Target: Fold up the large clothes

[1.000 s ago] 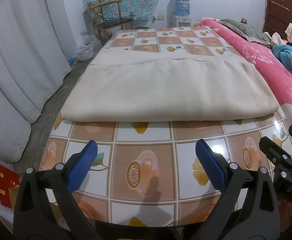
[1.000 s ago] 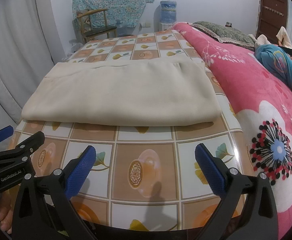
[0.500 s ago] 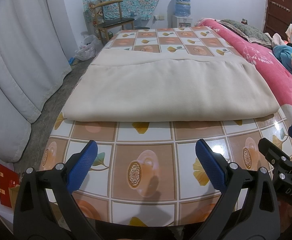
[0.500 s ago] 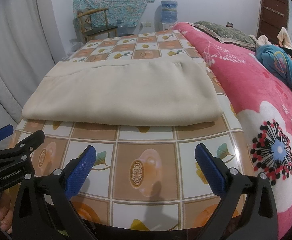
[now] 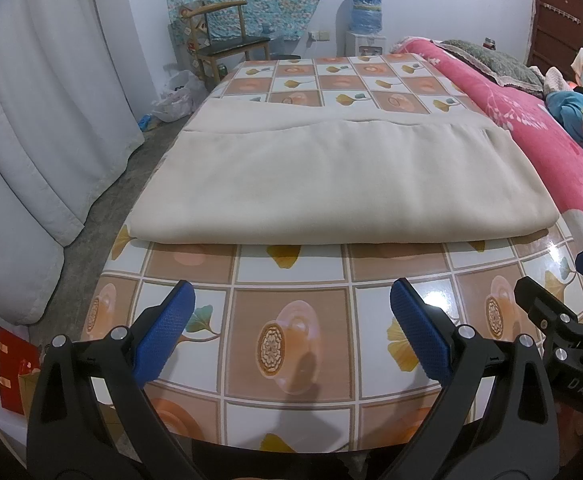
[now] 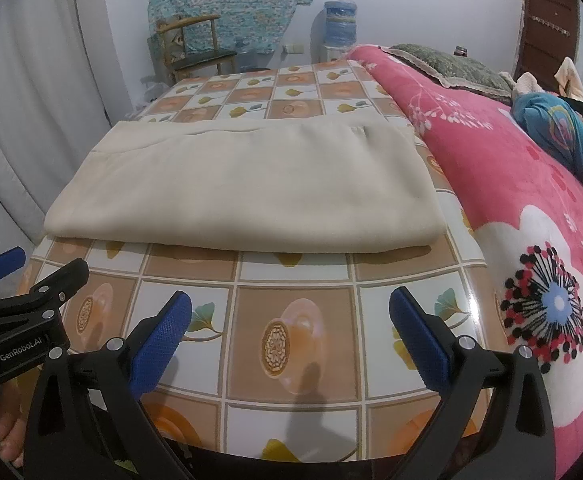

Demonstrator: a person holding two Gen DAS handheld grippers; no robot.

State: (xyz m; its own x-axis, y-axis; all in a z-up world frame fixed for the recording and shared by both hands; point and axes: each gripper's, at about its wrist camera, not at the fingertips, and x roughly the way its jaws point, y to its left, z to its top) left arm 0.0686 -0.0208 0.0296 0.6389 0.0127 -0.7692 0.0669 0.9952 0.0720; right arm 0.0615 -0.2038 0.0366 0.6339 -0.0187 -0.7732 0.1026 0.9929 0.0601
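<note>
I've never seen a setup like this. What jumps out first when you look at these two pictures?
A big cream folded cloth lies flat across the middle of a table covered in a glossy tiled-pattern tablecloth. At the near edge, the left tool and the right tool both stand wide open with blue-padded fingers, holding nothing. Along the table's right side runs a bright pink flowered blanket.
</note>
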